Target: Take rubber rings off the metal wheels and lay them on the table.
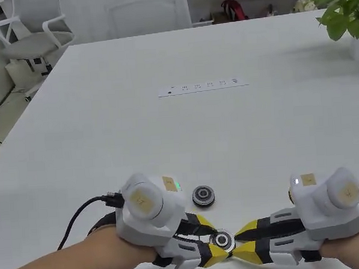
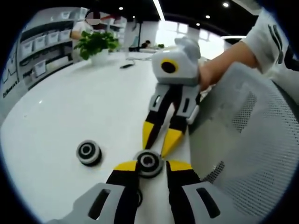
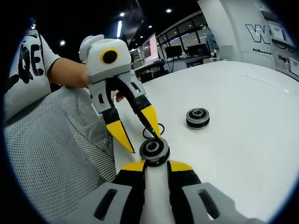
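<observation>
Metal wheel with black rubber ring (image 1: 222, 241): at the near edge of the white table (image 1: 167, 135), between both grippers' yellow tips.
Left gripper (image 2: 153, 166): jaws part-spread, one tip touching each side of this wheel, clamping it.
Right gripper (image 3: 156, 166): jaws narrowly parted, tips at the wheel's rim; grip cannot be told.
Second ringed wheel (image 1: 203, 195): lying flat nearby, apart from both grippers.

Counter (image 1: 107, 132): open surface from the near edge to the socket strip (image 1: 203, 87). Left hand-held gripper (image 1: 210, 240) and right hand-held gripper (image 1: 234, 240) meet at 1 held wheel (image 1: 222, 241); no gap between them. 1 loose wheel (image 1: 203, 195) lies just beyond. Mesh chair back (image 3: 60, 154) crowds the near side. Plant (image 1: 341, 8): far right corner.
</observation>
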A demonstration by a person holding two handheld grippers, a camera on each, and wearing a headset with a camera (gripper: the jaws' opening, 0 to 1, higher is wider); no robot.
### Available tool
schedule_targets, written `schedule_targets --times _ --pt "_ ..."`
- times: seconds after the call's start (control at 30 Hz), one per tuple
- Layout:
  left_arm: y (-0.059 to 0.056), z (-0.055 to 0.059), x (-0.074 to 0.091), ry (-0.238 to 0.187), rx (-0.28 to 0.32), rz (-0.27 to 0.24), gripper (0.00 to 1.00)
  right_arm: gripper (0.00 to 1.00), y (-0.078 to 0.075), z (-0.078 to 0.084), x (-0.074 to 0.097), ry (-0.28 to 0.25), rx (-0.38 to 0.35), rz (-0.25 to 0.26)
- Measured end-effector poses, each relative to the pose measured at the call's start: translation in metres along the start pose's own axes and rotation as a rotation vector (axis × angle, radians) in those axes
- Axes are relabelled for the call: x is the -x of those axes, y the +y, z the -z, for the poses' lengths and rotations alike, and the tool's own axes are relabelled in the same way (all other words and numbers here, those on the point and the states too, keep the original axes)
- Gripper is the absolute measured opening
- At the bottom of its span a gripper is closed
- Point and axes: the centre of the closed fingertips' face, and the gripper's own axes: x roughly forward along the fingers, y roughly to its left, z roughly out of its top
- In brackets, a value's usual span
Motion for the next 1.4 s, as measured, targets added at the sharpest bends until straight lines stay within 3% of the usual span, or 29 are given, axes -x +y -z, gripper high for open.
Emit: schedule_targets --times 0.33,0.47,0.6,0.67,0.8,1.07,1.27,1.4 --pt "0.006 -0.001 -0.004 -0.013 -0.029 -0.044 0.14 0.13 0.002 0.0 -0.002 -0.006 0.009 0.003" --pt "0.005 0.0 -0.004 -0.01 -0.093 -0.059 0.14 0.13 0.002 0.0 -0.001 -0.004 0.017 0.004" --pt "0.006 0.0 -0.004 -0.011 -0.091 -0.072 0.13 0.08 -0.001 0.001 -0.002 0.003 0.042 0.02" --pt "0.006 0.0 -0.003 -0.013 -0.09 -0.076 0.13 0.05 -0.003 0.002 -0.002 -0.001 -0.011 0.019" --pt "0.006 0.0 -0.004 -0.011 -0.099 -0.086 0.13 0.04 -0.003 0.002 -0.002 0.002 0.008 0.023" --pt "0.006 0.0 -0.003 -0.015 -0.106 -0.096 0.13 0.0 -0.007 0.003 0.0 -0.044 -0.179 0.027" --pt "0.006 0.0 -0.004 -0.018 -0.111 -0.098 0.13 0.0 -0.009 0.001 0.004 -0.082 -0.25 0.025" --pt "0.007 0.0 -0.004 -0.016 -0.112 -0.098 0.13 0.0 -0.009 -0.01 0.008 -0.146 -0.308 0.014"
